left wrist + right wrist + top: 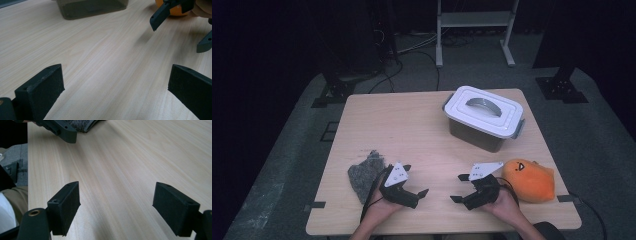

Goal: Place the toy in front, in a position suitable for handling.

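Observation:
My left gripper [417, 181] rests low over the table's front left, held in a hand, its jaws spread wide with only bare wood between them [115, 87]. Facing it, my right gripper [458, 188] sits at the front right, also open with nothing between its jaws [117, 207]. The two point toward each other across a short gap. A grey rock-like lump [364, 173] lies just left of the left gripper. An orange plush toy [530, 180] lies just right of the right hand.
A clear-walled box with a white lid and grey handle [483, 118] stands at the back right of the wooden table [412, 125]. In the left gripper view the box [92, 7] and the plush [172, 12] show beyond the right gripper's jaws.

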The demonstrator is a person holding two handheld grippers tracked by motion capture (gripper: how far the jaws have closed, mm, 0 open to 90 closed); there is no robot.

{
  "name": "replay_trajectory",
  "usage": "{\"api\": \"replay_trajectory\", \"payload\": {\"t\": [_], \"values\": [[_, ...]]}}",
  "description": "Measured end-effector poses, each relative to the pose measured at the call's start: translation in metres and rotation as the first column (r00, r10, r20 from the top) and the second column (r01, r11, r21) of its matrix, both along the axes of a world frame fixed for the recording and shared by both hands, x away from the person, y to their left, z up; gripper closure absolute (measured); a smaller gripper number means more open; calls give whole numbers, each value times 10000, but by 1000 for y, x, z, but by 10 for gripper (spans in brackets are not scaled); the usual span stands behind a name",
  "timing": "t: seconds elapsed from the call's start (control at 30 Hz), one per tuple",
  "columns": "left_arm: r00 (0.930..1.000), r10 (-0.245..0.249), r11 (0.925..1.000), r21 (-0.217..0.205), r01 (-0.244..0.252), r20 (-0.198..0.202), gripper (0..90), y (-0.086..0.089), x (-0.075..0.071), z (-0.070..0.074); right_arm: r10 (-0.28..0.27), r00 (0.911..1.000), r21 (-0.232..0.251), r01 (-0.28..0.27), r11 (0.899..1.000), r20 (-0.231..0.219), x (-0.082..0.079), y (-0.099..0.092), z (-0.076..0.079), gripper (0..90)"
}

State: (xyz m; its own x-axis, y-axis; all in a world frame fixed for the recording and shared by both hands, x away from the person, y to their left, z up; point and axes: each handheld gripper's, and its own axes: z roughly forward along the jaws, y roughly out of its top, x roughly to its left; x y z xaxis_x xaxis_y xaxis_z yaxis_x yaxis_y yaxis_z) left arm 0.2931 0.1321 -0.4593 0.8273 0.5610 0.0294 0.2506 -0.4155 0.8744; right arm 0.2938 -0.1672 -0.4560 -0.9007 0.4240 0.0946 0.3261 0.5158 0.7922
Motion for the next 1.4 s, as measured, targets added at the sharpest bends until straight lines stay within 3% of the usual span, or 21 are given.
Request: {"api": "replay_trajectory", "payload": {"t": [0.37,0.57,0.83,1.13,1.4], "values": [[10000,52,10000,-36,-52,66,0,2,0,1,-130,9997,388,123,9992,197,-2,-3,7,205],[9998,114,9999,-56,-113,157,0,5,-1,3,-165,9993,692,142,9975,332,-4,-3,25,197],[9997,189,9997,-124,-187,150,0,7,-1,4,90,9987,303,-105,9995,499,-3,-11,45,191],[9996,210,9997,-134,-207,206,0,7,-2,5,-101,9961,94,93,9999,880,-1,-46,76,182],[9993,308,9994,-192,-304,218,0,9,-1,6,-622,9924,140,611,9980,1061,-1,-84,83,180]]}}
